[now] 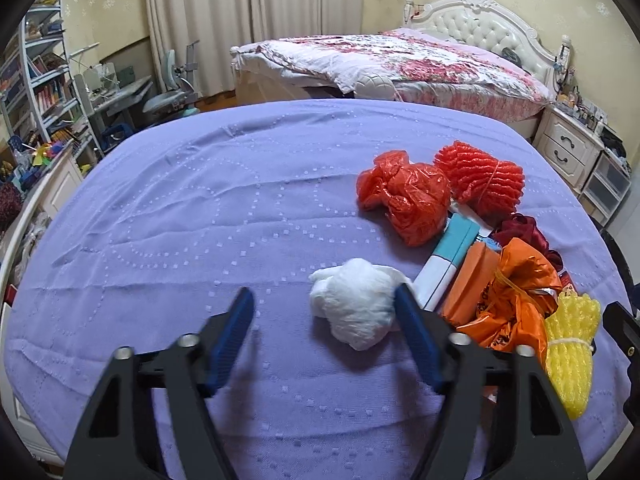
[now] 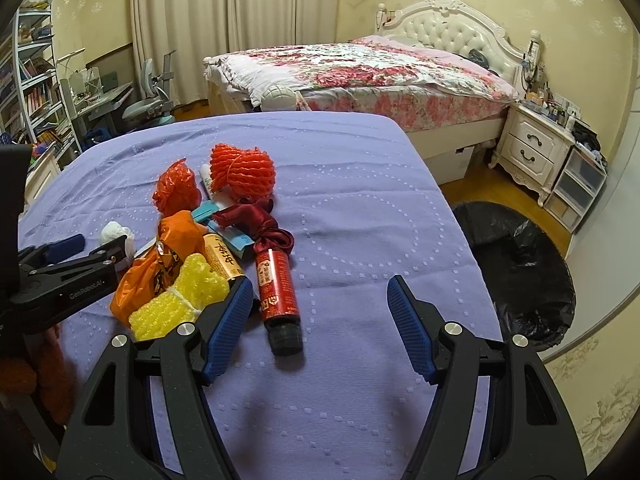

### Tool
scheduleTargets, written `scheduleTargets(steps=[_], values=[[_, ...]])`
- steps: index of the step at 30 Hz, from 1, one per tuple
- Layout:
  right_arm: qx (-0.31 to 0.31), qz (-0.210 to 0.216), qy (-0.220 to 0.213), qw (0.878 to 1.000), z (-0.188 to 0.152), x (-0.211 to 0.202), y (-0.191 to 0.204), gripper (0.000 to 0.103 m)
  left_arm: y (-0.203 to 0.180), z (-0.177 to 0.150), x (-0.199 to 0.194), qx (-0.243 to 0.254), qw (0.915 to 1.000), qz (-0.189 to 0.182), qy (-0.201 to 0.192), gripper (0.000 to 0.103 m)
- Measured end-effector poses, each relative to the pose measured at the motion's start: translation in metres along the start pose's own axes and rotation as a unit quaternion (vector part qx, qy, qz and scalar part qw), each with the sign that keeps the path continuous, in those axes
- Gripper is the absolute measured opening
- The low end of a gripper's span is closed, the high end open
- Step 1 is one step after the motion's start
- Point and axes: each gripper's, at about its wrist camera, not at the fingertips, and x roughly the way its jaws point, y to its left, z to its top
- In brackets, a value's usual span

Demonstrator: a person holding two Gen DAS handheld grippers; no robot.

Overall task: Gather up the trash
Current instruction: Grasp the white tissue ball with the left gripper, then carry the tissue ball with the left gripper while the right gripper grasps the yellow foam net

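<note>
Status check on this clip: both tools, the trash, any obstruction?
Left tool open around white wad, one pad touching. Right tool open beside red bottle, nothing held. Black-lined bin unobstructed.

Only thing I can properly read is "GenRobot.AI" printed on the side of the left gripper point(image 2: 76, 254). The red bottle point(image 2: 277, 286) and orange box point(image 2: 224, 259) have Chinese characters, too small to read.

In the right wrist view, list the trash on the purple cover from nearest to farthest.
Red bottle with black cap → yellow foam net → orange plastic bag → dark red ribbon → red plastic bag → red foam net.
</note>
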Motion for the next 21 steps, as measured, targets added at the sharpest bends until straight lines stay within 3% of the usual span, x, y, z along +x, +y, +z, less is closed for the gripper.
scheduleTargets(steps=[4,21], values=[[-0.005,0.007,0.000,1.000,0.000,-0.001,0.009,0.068,-0.001,-0.002,-0.002,0.004,0.9994,-0.034,-0.001,0.038],[-0.028,0.030,-0.028,0.999,-0.002,-0.028,0.049,0.068,0.054,-0.022,-0.044,-0.037,0.9983,0.020,-0.041,0.035]])
